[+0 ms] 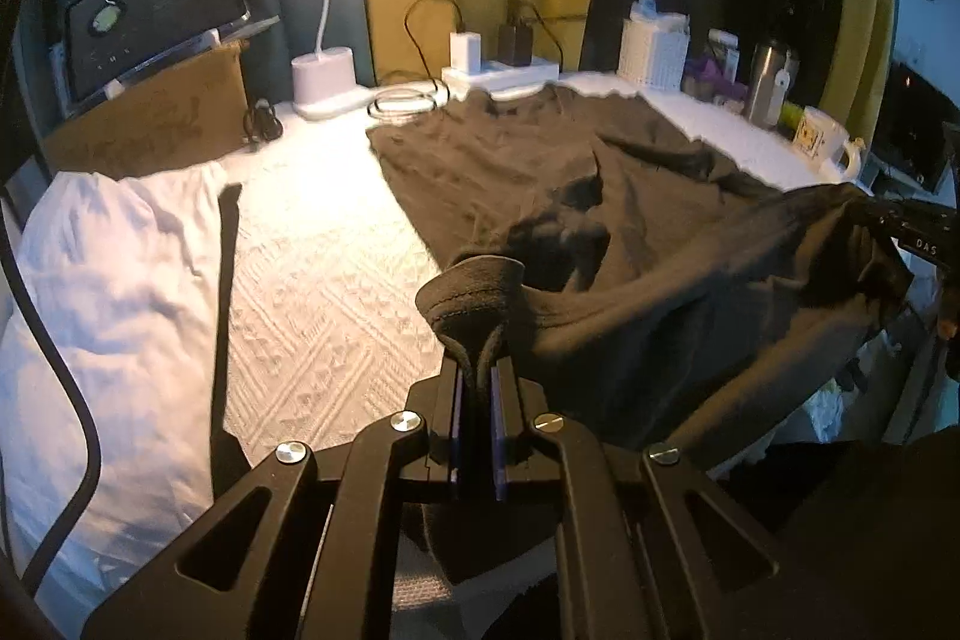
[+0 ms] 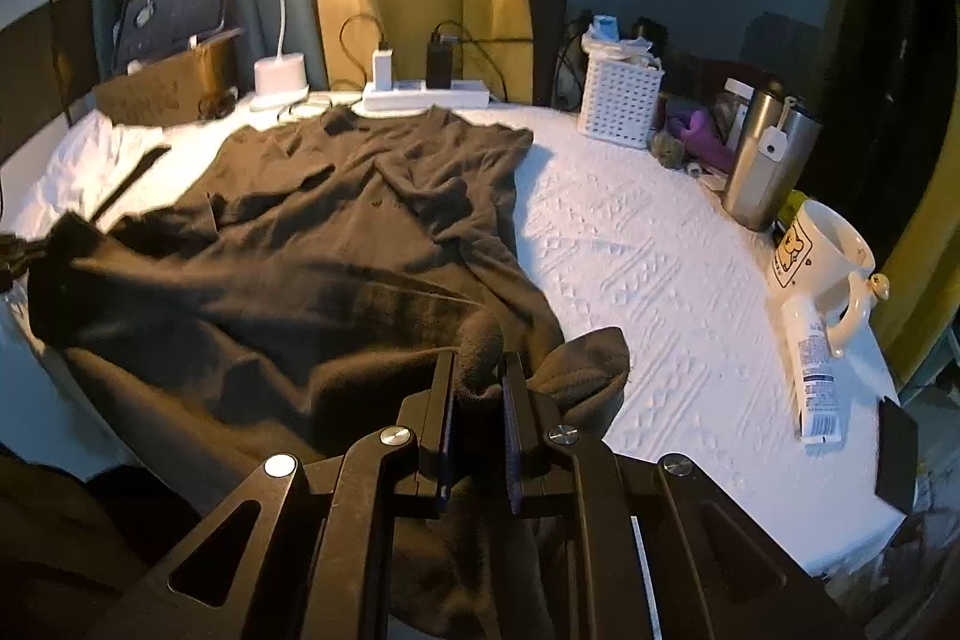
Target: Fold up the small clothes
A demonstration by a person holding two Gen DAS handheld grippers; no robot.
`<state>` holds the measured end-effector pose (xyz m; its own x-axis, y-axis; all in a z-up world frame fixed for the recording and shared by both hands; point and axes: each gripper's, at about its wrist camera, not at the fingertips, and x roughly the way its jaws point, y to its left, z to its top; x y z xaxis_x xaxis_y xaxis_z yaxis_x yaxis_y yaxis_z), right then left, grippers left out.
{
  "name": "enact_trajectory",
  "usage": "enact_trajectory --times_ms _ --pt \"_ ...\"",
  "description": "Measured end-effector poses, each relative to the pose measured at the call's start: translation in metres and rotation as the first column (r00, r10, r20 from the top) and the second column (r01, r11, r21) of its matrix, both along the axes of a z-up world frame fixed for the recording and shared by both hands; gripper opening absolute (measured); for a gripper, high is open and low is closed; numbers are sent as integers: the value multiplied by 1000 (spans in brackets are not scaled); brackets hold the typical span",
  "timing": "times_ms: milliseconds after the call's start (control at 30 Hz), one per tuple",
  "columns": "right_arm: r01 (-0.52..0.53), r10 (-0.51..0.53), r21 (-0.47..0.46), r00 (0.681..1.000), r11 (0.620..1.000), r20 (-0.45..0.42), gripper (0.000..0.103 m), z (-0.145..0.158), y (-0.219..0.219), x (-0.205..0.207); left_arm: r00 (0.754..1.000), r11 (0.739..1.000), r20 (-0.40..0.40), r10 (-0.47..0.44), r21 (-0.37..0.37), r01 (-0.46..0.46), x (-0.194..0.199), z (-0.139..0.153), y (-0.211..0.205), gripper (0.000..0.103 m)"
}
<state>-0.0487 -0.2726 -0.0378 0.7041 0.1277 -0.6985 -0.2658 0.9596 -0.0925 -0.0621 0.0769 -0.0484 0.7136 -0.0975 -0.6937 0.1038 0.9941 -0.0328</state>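
Note:
A dark brown garment [image 1: 540,160] [image 2: 360,232] lies spread on the white textured cover [image 1: 312,280] [image 2: 630,250], its near edge lifted off the surface. My left gripper [image 1: 477,370] is shut on one near corner of the hem, and the cloth bunches up above the pads. My right gripper [image 2: 477,376] is shut on the other near corner, with a fold of fabric squeezed between its pads. In the left wrist view the right gripper [image 1: 912,226] shows at the right edge, with the hem stretched taut towards it.
A lit desk lamp [image 1: 324,70], a power strip with chargers [image 2: 426,91], a white basket [image 2: 618,100], a steel tumbler [image 2: 762,160], a mug [image 2: 822,250] and a tube [image 2: 813,376] line the back and right. White cloth [image 1: 108,280] lies left.

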Motion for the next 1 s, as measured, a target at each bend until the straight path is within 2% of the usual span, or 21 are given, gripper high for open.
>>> enact_trajectory --times_ms 133,300,567,1000 --pt "-4 4 18 999 1000 51 13 19 -2 -2 995 1000 94 11 -7 -10 -4 24 0 6" --pt "-15 13 24 995 1000 96 13 39 -1 1 986 999 161 44 -21 -41 -3 44 5 6" --pt "-23 19 27 989 999 147 13 60 -4 15 972 996 220 86 -22 -83 5 69 13 6" --pt "-48 41 35 985 998 168 13 75 -2 60 956 991 260 133 -16 -133 36 87 18 6"
